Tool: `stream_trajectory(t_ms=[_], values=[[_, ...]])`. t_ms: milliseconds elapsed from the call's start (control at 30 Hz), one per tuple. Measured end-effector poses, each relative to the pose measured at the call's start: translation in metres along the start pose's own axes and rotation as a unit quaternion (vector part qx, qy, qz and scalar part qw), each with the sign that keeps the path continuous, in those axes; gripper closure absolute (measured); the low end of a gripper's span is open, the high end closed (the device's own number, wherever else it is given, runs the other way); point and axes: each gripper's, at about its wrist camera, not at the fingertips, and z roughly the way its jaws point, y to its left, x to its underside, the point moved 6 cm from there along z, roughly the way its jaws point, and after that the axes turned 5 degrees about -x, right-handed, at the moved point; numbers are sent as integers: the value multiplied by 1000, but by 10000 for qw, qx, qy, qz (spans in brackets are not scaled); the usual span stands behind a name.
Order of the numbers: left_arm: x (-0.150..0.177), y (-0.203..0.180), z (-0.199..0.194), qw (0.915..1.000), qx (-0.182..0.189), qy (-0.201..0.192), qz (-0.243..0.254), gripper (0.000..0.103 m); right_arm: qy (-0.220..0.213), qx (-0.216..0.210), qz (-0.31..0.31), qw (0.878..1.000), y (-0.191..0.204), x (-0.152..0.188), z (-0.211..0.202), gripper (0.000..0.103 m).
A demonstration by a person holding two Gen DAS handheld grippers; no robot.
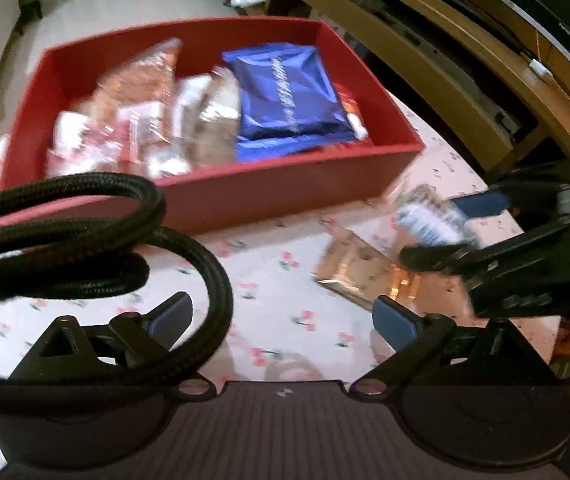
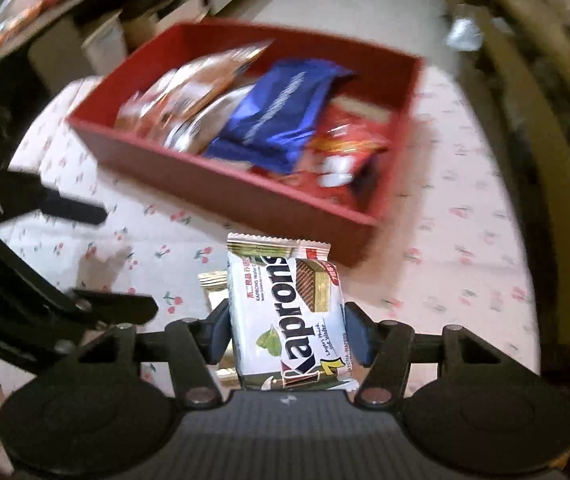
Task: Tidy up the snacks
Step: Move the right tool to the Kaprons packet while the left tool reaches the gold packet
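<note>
A red box point(image 1: 285, 196) on the cherry-print tablecloth holds several snack packs, among them a blue pack point(image 1: 289, 96). The box also shows in the right wrist view point(image 2: 245, 200), with the blue pack point(image 2: 281, 116) in it. My right gripper point(image 2: 285, 336) is shut on a white Kaprons wafer pack point(image 2: 285, 312) and holds it above the cloth, short of the box's near wall. In the left wrist view the right gripper point(image 1: 441, 232) holds the same pack point(image 1: 429, 216), blurred. My left gripper point(image 1: 281, 320) is open and empty above the cloth.
A gold-coloured pack point(image 1: 361, 276) lies on the cloth under the right gripper; it also shows in the right wrist view point(image 2: 215, 284). A black braided cable point(image 1: 125, 240) loops across the left view. Wooden furniture point(image 1: 445, 60) stands to the right.
</note>
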Motion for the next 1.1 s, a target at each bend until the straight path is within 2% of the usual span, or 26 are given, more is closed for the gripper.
stream_trajectory(t_ms=[67,133,167,267,367,533,600,700,767,800,867,933,1000,1067,1100], values=[[0,-14,6,10000,81,20,-17,4,-170,84,156,9997,-11,6,-16,17],[-1,-28,13,10000,-7,12,-41,4,-275,294,365,9985,-24,11,-25,17],[-1,-33,17,9998,-50,3,-178,4,-304,344,450,9979,-30,14,-29,17],[-2,-46,30,9961,127,100,-869,4,-374,341,657,9966,-44,19,-37,17],[-3,-58,43,9921,-179,77,-1243,3,-539,283,751,9953,-52,18,-46,17],[-16,-79,61,9888,-1155,-134,-940,2,-735,255,790,9938,-58,21,-60,17],[-14,-85,64,9886,-1356,-129,-643,4,-775,251,756,9938,-58,23,-63,17],[-8,-84,60,9904,-1328,-164,-340,9,-822,222,722,9938,-59,28,-68,17],[-2,-78,54,9910,-1331,-114,-104,18,-844,246,677,9938,-59,31,-71,17],[2,-72,49,9909,-1342,-73,-57,18,-863,244,670,9937,-59,32,-72,17],[10,-54,40,9914,-1301,28,-97,28,-877,230,671,9936,-59,34,-74,17],[18,-45,32,9917,-1285,76,-2,33,-867,216,657,9938,-59,35,-74,17],[26,-36,26,9923,-1234,137,0,34,-783,217,628,9947,-56,36,-69,17],[23,-40,23,9948,-1020,29,47,30,-677,226,594,9957,-54,36,-62,17],[19,-47,24,9954,-940,-12,194,24,-635,223,566,9961,-52,36,-59,17]])
